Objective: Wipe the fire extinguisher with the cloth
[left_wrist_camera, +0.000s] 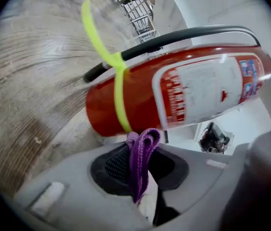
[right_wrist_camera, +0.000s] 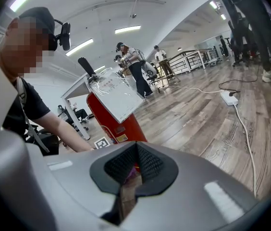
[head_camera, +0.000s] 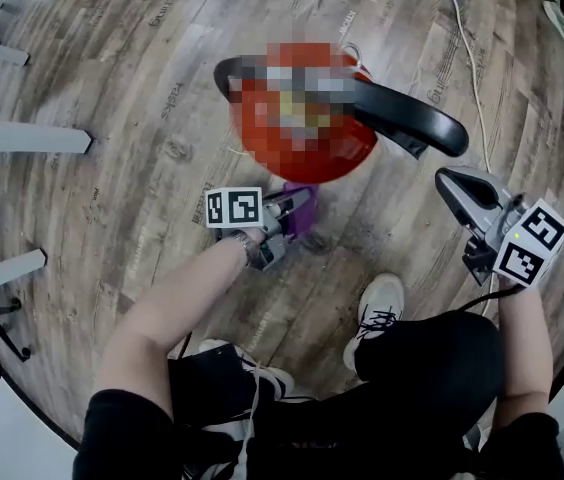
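Note:
A red fire extinguisher (head_camera: 307, 133) stands on the wooden floor, a black hose (head_camera: 412, 118) curving over its top. My left gripper (head_camera: 297, 204) is low beside its base, shut on a folded purple cloth (head_camera: 302, 211). In the left gripper view the cloth (left_wrist_camera: 142, 150) sticks up between the jaws, just short of the red cylinder (left_wrist_camera: 183, 93) with its white label and a yellow-green strap (left_wrist_camera: 119, 88). My right gripper (head_camera: 449, 180) hovers to the right of the extinguisher, shut and holding nothing. In the right gripper view (right_wrist_camera: 135, 165) the extinguisher (right_wrist_camera: 121, 121) stands ahead with a white tag (right_wrist_camera: 114, 95) hanging on it.
A white power strip (right_wrist_camera: 230, 97) and its cable (head_camera: 472, 68) lie on the floor to the right. White table legs (head_camera: 22, 138) stand at the left. The person's shoe (head_camera: 377, 308) is near the extinguisher. Other people (right_wrist_camera: 135, 71) stand far back.

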Tool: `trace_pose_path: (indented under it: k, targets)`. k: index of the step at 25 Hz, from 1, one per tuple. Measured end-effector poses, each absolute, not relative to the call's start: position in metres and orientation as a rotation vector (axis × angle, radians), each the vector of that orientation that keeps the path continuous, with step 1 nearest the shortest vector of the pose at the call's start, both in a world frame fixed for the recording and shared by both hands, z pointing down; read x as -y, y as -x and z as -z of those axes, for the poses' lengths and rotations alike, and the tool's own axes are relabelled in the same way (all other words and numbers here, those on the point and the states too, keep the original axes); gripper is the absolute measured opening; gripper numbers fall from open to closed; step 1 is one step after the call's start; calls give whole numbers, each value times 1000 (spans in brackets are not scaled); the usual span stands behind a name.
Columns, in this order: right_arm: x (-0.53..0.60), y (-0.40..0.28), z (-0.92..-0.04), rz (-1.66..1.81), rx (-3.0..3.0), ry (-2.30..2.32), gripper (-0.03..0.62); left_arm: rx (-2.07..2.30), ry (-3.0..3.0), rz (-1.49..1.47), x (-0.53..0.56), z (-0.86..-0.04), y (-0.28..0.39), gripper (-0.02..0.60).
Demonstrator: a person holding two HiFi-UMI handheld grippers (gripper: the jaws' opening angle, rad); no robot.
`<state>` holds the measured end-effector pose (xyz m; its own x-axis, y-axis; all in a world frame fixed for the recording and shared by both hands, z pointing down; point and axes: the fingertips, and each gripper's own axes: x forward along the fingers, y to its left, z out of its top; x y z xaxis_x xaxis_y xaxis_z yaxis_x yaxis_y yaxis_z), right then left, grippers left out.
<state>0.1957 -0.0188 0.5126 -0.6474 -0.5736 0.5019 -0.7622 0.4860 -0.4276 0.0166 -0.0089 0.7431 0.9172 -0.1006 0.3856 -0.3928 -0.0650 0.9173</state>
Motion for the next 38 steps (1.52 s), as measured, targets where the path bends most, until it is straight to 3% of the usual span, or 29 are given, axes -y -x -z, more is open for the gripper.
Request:
trace_pose_path:
  k: [10, 17, 24, 38]
  targets:
    - [22, -205, -495, -865, 2454, -1224, 5, 31, -1608, 422, 25, -460, -71, 71]
    - [19, -207, -495, -855, 2464, -1221, 5, 122, -1557, 736, 41, -392, -76, 69]
    - [14, -213, -509, -903, 2455, -1208, 5, 350, -1614, 649, 45, -458, -85, 71]
    - [-1, -233, -572, -1051, 2404, -1109, 5, 757, -1578, 59, 33, -747, -81, 76]
